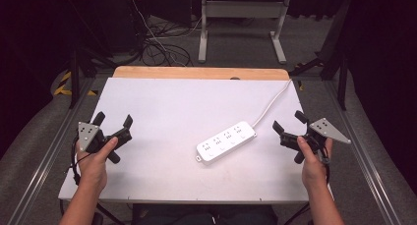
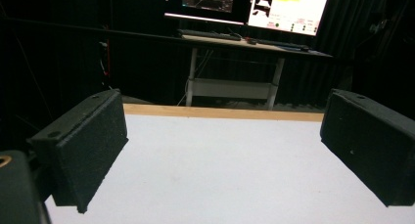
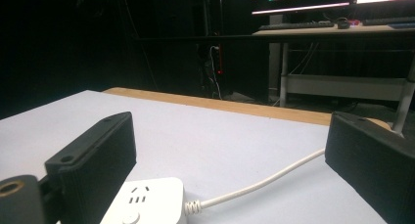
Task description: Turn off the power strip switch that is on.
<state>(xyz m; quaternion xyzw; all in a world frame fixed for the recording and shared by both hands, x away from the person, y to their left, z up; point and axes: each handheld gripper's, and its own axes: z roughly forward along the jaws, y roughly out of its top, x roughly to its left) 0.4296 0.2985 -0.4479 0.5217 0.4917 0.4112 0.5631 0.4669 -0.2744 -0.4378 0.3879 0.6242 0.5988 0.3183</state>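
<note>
— Starting at the jaws: how do they stand?
— Both pairs gape wide and hold nothing. The left gripper (image 1: pixel 114 120) sits over bare white table (image 1: pixel 162 102) near its left edge; the right gripper (image 1: pixel 286 123) is near the right edge.
— And the power strip (image 1: pixel 226 141)?
— Lying flat on the table, right of centre, nearer the right gripper but apart from it. Its white cord (image 1: pixel 272 101) runs off toward the far right corner.
</note>
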